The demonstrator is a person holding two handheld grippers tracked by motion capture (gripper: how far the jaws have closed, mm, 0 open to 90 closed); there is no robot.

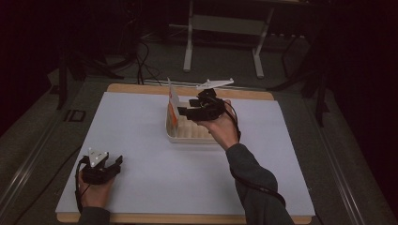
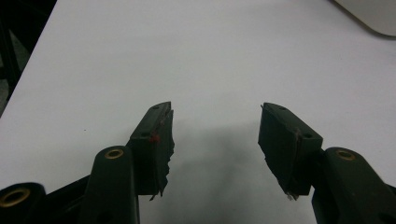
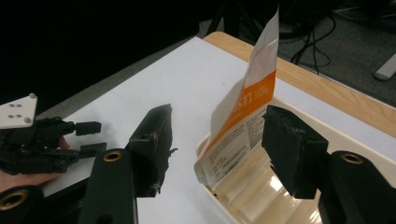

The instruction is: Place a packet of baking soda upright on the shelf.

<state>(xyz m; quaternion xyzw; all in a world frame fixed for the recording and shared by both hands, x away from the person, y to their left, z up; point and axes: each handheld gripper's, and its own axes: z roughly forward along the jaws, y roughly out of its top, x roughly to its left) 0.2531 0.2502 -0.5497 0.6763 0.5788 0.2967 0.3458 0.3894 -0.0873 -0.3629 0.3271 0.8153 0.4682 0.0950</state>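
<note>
black jaws of the right gripper (image 3: 215, 144) rise at the bottom of the right gripper view, spread wide, pads clear of everything. between them and just beyond stands the packet (image 3: 245, 116), white with an orange band and small print, upright with a slight lean, its foot down inside the tray (image 3: 327, 135). no pad touches it; the jaws sit to either side with gaps.

high view: right gripper (image 1: 199, 108) hangs over the tray (image 1: 187, 136), packet (image 1: 172, 105) just off its jaw tips, standing at the tray's end farthest from the holding hand. left gripper (image 1: 110, 164) rests low on the white sheet (image 1: 141, 140), well apart from the tray, jaws pointing toward it.

left gripper view: left gripper (image 2: 215, 140) has jaws open, nothing between them but bare sheet; a pale tray corner (image 2: 373, 16) sits far ahead and off to one side.

progress, judged: the packet looks placed in the tray and let go, so the put-down part seems done. tray ribs are dim in this light; it probably leans on the tray wall, though i cannot be sure it is stable. what seems left: draw the right gripper back without brushing the packet, check it stays standing. left gripper has no share in the work so far as shown.
</note>
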